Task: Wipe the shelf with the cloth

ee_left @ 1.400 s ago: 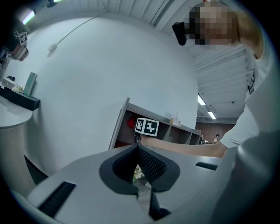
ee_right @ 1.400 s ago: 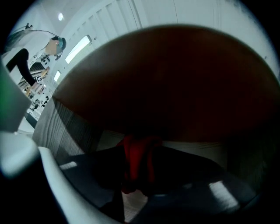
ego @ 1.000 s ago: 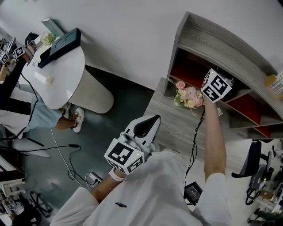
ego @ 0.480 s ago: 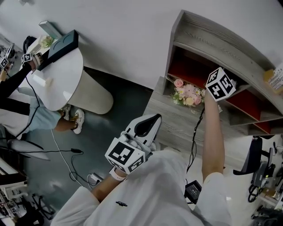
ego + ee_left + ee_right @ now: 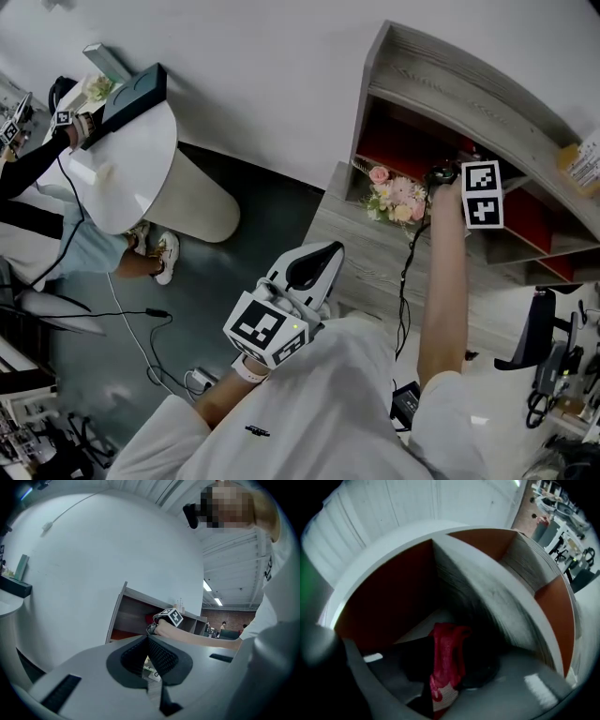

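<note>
Head view: the right gripper (image 5: 466, 187) reaches into the red-backed shelf (image 5: 441, 75); the left gripper (image 5: 309, 272) hangs low. Left gripper view: fingers closed, empty. Right gripper view: fingers clamp the red cloth (image 5: 446, 656) inside the shelf. Wiping looks under way; the next move calls for pressing down and sweeping along its surface.

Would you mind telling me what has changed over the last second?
The right gripper, shut on the red cloth, slid a little to the right along the shelf, and its marker cube turned. The left gripper stayed shut and low; the flowers did not move.
</note>
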A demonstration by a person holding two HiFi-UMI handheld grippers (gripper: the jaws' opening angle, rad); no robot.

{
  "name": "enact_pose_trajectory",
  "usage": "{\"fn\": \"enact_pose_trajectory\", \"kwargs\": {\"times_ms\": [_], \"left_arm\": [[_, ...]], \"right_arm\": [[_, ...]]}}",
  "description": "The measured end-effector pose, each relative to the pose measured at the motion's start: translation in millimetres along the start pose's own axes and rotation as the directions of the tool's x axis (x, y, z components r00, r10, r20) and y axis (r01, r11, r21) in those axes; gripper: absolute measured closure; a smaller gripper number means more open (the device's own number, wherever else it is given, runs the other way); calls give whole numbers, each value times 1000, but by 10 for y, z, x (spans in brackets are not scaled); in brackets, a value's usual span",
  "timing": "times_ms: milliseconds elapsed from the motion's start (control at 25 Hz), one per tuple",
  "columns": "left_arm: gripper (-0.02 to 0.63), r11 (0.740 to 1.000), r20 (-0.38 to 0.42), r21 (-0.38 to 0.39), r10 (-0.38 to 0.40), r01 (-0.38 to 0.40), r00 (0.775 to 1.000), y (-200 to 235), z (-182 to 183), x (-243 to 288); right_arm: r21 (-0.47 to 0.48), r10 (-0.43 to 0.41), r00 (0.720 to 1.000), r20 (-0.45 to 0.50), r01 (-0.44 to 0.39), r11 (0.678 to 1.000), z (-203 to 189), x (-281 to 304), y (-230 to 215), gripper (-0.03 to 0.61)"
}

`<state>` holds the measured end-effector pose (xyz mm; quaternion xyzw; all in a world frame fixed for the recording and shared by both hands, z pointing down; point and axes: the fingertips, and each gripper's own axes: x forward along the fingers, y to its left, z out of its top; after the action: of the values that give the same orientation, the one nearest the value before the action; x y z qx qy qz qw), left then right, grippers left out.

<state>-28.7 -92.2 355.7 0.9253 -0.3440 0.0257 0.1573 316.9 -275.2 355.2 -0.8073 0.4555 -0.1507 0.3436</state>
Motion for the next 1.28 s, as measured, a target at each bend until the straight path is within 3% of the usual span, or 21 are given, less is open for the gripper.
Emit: {"fn": "enact_pose_trajectory", "kwargs": {"times_ms": [360, 520, 880, 1120, 1280], "left_arm": [[612, 1000, -8, 6, -8, 8, 1000, -31, -5, 12], [612, 1000, -3, 5, -2, 2, 1000, -13, 24, -47], [612, 1000, 1, -14, 27, -27, 1000, 69, -3, -76], [612, 999, -1, -20, 27, -27, 1000, 71, -3, -92], [612, 999, -1, -23, 25, -25, 1000, 81, 3, -106]], "right_arm": [[295, 48, 997, 63, -64, 953, 241, -86, -25, 463], [372, 33, 997, 68, -56, 927, 258, -88, -79, 463], [466, -72, 996, -43, 84, 881, -93, -45, -422, 463], [502, -145, 979, -145, 199, 842, -432, -103, -742, 463], [540, -177, 961, -211, 266, 798, -527, -238, -860, 465]]}}
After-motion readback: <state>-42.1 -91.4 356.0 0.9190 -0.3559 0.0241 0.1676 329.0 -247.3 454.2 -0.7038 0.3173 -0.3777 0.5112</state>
